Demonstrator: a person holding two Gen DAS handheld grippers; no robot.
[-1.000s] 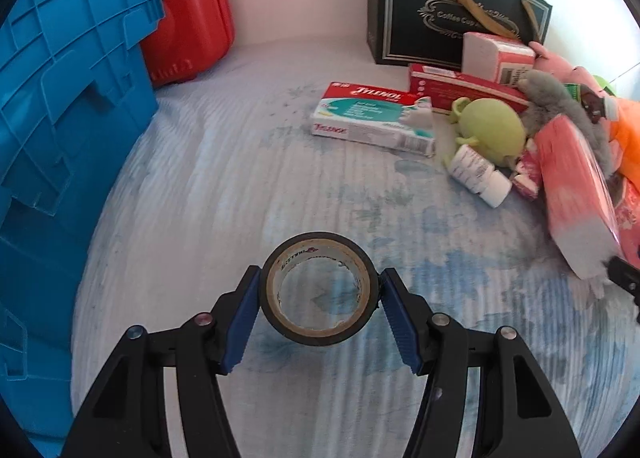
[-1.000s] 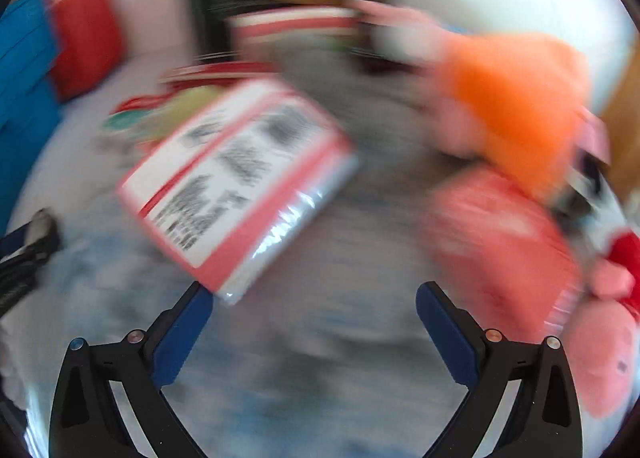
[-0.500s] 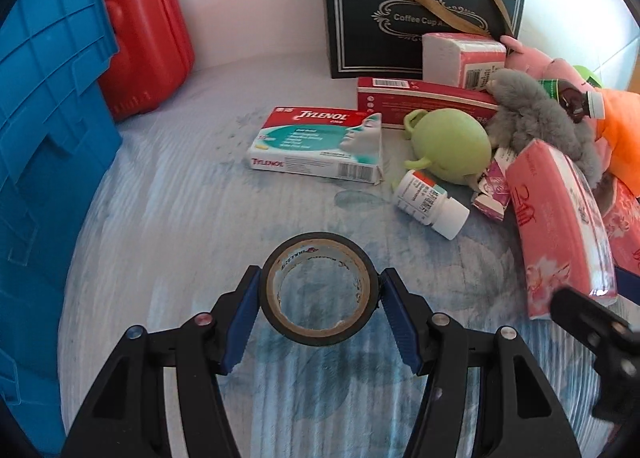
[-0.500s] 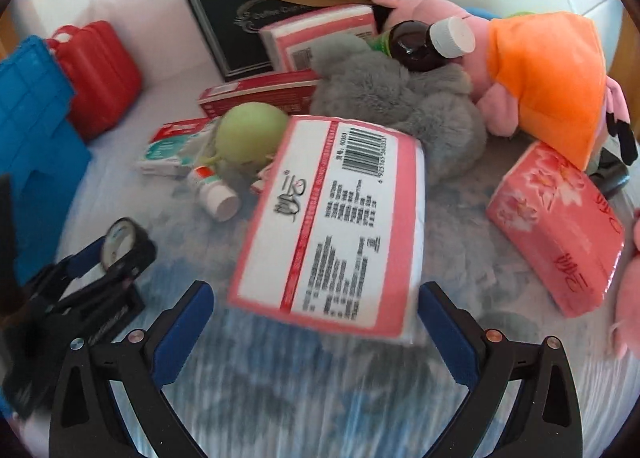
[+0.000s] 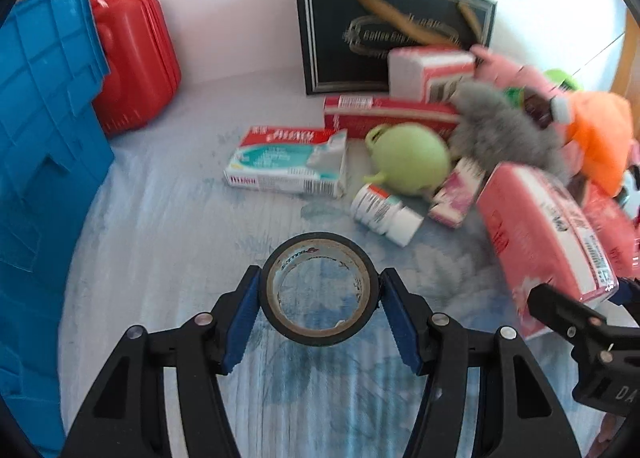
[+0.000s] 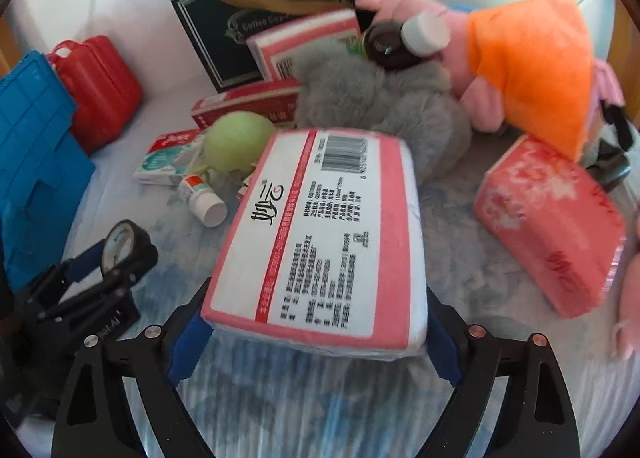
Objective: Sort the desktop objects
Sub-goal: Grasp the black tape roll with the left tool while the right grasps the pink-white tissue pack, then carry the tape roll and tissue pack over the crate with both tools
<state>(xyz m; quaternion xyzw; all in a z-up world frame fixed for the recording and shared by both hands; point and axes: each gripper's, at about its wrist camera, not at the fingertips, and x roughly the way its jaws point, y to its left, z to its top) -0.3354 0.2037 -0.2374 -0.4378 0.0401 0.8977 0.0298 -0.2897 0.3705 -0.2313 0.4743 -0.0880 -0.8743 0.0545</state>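
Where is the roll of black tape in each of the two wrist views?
Left wrist view: the roll of black tape sits bottom centre, clamped between the left hand-held gripper pads.
Right wrist view: the tape is at the lower left, seen edge-on in that same gripper.
Shared landmark: the white-capped pill bottle, lying just beyond the tape in both.

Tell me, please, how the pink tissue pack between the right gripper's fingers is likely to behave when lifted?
The tissue pack looks soft, so it would probably squash and feel light. Its glossy wrap may slip. The right gripper, now closing, spans only its near end, so it might sag.
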